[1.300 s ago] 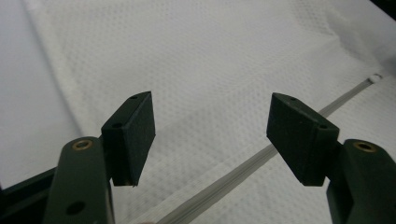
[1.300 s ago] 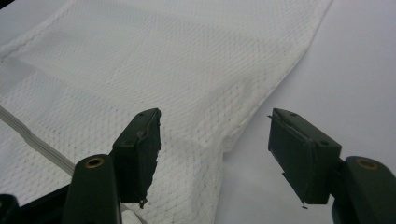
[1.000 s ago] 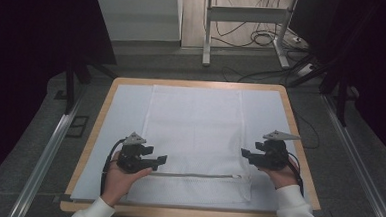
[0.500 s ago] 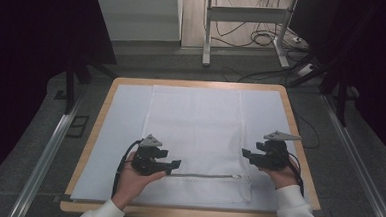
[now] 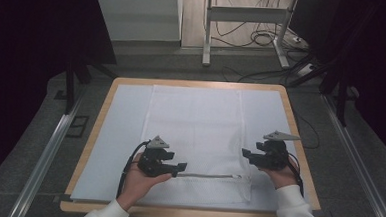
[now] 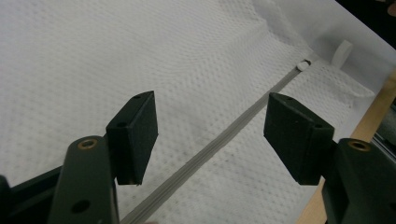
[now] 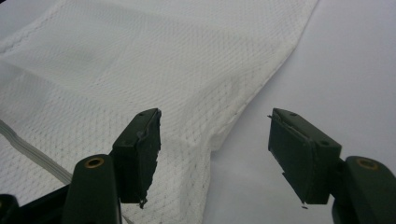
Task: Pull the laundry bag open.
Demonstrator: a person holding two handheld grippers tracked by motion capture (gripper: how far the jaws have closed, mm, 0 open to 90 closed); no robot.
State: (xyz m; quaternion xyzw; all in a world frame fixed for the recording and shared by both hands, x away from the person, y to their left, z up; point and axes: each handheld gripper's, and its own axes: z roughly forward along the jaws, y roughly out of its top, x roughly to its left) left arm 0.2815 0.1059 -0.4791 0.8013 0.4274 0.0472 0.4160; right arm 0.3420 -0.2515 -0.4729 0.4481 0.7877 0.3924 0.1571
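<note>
High view, left tongs point(image 5: 180, 167) open over mesh bag's point(image 5: 194, 133) zipper point(image 5: 207, 176), apparently clear

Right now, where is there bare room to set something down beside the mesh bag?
Free: the pale sheet strip left of the white mesh zip bag, and the narrower strip right of it. Crowded: the near edge, where the left gripper and right gripper sit open by the grey zipper.

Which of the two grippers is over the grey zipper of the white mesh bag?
The left gripper: its open jaws straddle the zipper. The right gripper hovers open at the mesh bag's right edge.
</note>
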